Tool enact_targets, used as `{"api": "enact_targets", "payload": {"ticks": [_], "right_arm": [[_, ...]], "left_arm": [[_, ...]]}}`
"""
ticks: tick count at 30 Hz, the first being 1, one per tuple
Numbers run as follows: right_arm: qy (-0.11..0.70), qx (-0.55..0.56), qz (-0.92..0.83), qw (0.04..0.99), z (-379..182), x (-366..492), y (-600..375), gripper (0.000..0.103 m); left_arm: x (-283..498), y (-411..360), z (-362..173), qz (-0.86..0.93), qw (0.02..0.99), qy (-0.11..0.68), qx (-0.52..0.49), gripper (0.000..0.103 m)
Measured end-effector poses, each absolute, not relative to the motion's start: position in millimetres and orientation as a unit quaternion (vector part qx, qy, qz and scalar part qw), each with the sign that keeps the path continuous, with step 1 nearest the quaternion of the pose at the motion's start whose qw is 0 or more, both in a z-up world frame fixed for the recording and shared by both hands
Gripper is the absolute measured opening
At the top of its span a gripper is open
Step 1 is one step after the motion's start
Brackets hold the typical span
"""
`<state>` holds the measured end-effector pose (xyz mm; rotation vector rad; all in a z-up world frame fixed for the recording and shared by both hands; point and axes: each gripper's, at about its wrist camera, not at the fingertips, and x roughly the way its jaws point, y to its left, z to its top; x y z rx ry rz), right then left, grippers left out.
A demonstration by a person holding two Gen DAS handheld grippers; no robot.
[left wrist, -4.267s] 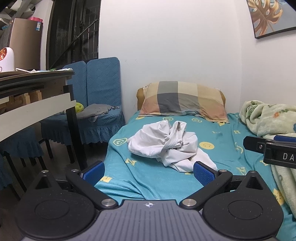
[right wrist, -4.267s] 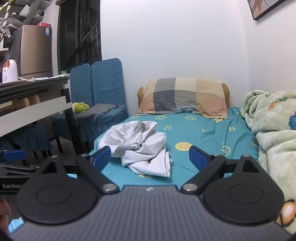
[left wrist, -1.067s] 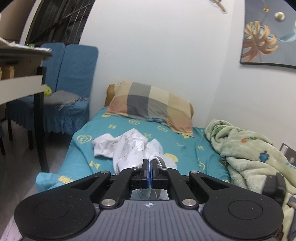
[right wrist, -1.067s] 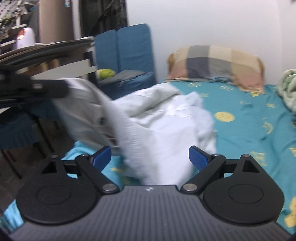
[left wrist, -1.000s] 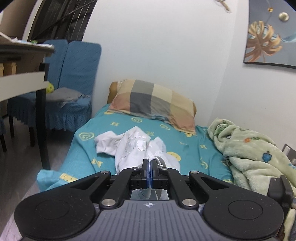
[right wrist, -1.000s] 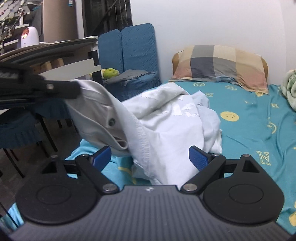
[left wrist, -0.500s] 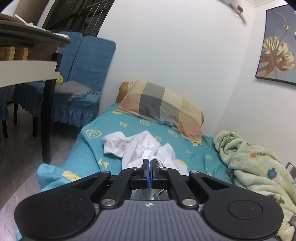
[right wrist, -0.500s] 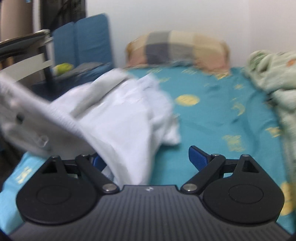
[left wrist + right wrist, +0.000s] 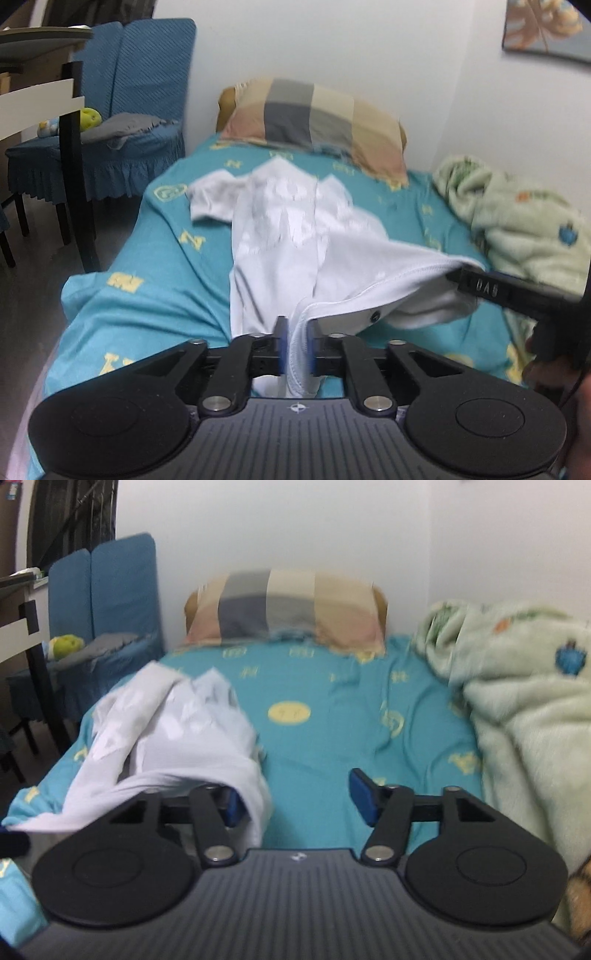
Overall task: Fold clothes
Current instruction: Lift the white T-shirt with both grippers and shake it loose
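Observation:
A white shirt (image 9: 291, 229) lies stretched along the teal bed sheet (image 9: 162, 258). My left gripper (image 9: 295, 345) is shut on the shirt's hem at the near end. My right gripper (image 9: 295, 799) is open; the shirt (image 9: 177, 738) drapes over its left finger, and nothing sits between the pads. The right gripper also shows in the left wrist view (image 9: 491, 288), touching the hem at the right.
A checked pillow (image 9: 314, 118) lies at the head of the bed. A pale green blanket (image 9: 517, 709) is heaped along the right side. Blue-covered chairs (image 9: 122, 110) and a table's dark leg (image 9: 74, 166) stand left of the bed.
The shirt has been pulled out longer toward me. My right gripper has moved right and now reaches under the hem; its jaws have narrowed somewhat. The left gripper stays shut on the hem.

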<state>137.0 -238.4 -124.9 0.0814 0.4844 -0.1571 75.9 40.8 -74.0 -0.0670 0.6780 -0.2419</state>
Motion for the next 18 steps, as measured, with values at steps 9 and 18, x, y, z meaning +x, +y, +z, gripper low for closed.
{"api": "enact_targets", "payload": {"ticks": [9,18], "right_arm": [[0.168,0.045,-0.052,0.983,-100.1,111.9,-227.6,0.035],[0.309,0.1,-0.084,0.942,-132.0,134.4,-256.9,0.037]], "left_arm": [[85.3,25.4,-112.1,-0.092,0.912,0.398,0.045,0.046],[87.3,44.5,-91.8,-0.05,0.938,0.344,0.0,0.015]]}}
